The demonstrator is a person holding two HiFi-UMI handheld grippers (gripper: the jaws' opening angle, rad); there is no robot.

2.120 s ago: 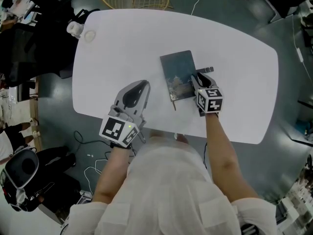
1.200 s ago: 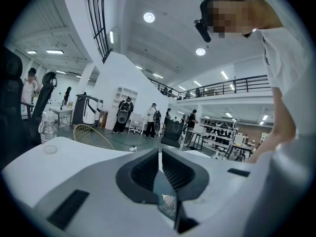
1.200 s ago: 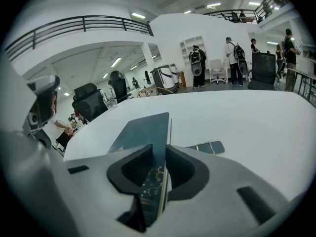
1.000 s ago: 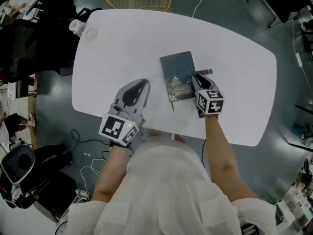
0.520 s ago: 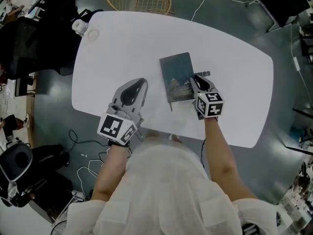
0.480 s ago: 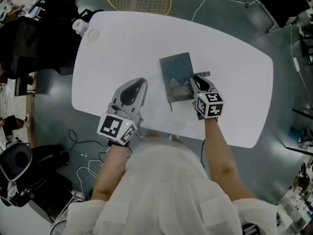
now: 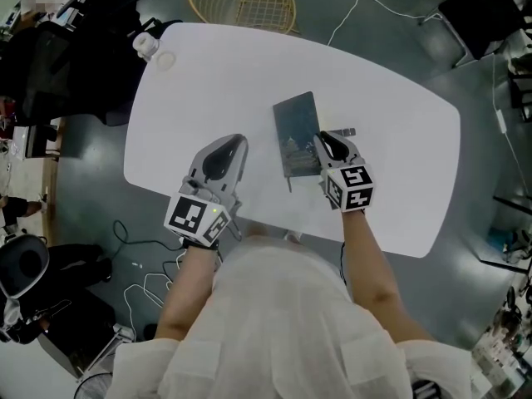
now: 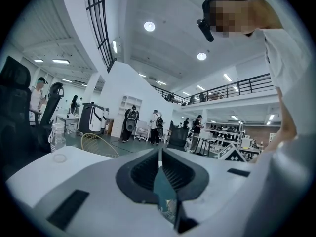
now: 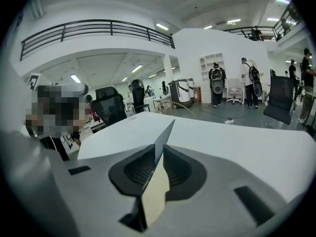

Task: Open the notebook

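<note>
The dark teal notebook point(image 7: 295, 127) lies on the white table point(image 7: 216, 81), with its front cover raised along the right edge. My right gripper point(image 7: 321, 138) holds that edge; its jaws are closing with the cover between them. In the right gripper view the cover point(image 9: 164, 135) stands edge-on in the right gripper point(image 9: 159, 151), its cream inner side point(image 9: 156, 201) facing me. To the left of the notebook, clear of it, my left gripper point(image 7: 238, 142) is shut and empty. In the left gripper view a teal sliver of notebook point(image 8: 164, 194) shows at the left gripper point(image 8: 159, 154).
A clear bottle point(image 7: 146, 45) and a round lid point(image 7: 166, 59) sit at the table's far left corner. A small grey strip point(image 7: 347, 131) lies just right of the right gripper. A gold wire basket point(image 7: 241, 2) stands on the floor beyond the table.
My right gripper has risen and drawn the cover's right edge up with it, so the notebook looks narrower from above. The left gripper has stayed where it was.
</note>
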